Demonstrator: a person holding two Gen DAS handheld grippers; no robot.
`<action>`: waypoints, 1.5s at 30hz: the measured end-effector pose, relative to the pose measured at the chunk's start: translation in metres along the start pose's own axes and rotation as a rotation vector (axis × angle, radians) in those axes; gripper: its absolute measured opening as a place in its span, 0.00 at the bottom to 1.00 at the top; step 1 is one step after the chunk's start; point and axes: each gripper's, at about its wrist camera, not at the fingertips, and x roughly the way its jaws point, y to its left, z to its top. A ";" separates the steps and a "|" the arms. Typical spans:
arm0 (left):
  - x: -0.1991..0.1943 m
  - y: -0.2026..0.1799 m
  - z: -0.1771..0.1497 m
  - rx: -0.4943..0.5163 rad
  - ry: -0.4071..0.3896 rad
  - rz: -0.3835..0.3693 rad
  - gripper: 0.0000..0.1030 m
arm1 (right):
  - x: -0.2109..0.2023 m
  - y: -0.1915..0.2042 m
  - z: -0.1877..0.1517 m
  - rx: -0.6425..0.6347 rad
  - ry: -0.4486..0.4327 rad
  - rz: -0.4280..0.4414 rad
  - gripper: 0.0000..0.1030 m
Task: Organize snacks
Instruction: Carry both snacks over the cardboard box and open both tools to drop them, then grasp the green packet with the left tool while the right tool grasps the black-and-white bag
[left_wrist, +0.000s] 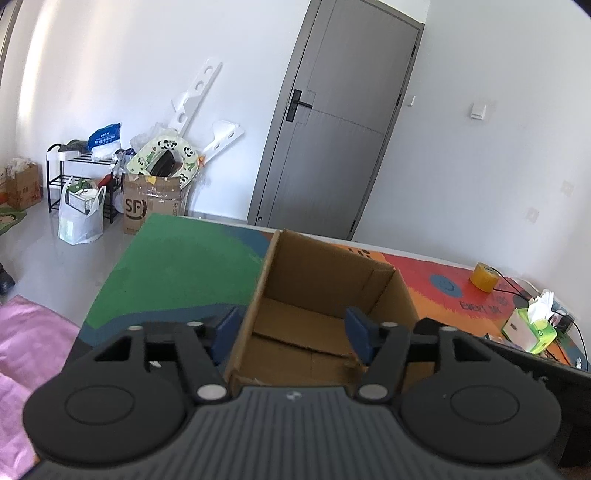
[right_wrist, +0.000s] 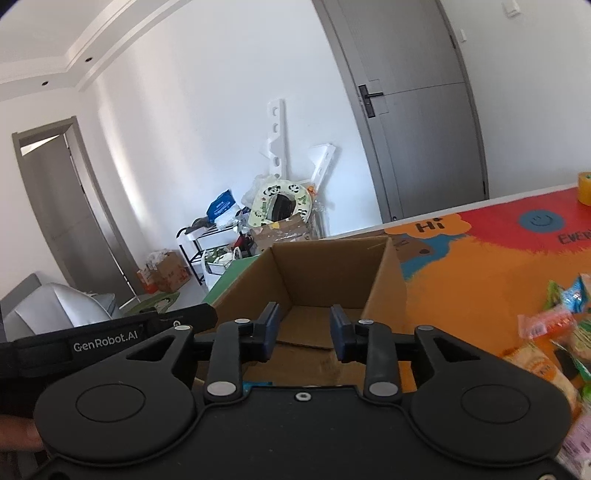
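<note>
cardboard box (left_wrist: 325, 295) sits on the table (left_wrist: 177, 266); left claw (left_wrist: 291, 330) and right claw (right_wrist: 303, 334) hang released above it, grasping nothing.

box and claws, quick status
Left claw open, empty, astride box near wall. Right claw open, empty, over box. Snacks still on table, right of box. Nothing blocking.

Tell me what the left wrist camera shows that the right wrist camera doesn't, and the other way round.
Only the left wrist view shows the tissue box and pink cloth beside the table. Only the right wrist view shows the snack packets heaped on the mat and an open doorway. Both show the empty cardboard box, the yellow tape roll, the grey door, and an open tool, left and right.
</note>
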 end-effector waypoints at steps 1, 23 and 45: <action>0.000 -0.001 -0.001 -0.001 0.004 -0.001 0.66 | -0.004 -0.002 -0.001 0.000 -0.004 -0.001 0.36; -0.018 -0.058 -0.026 0.056 0.017 -0.035 0.90 | -0.081 -0.064 -0.030 0.134 -0.031 -0.162 0.78; -0.017 -0.127 -0.058 0.139 0.094 -0.188 0.92 | -0.140 -0.128 -0.052 0.196 -0.084 -0.320 0.99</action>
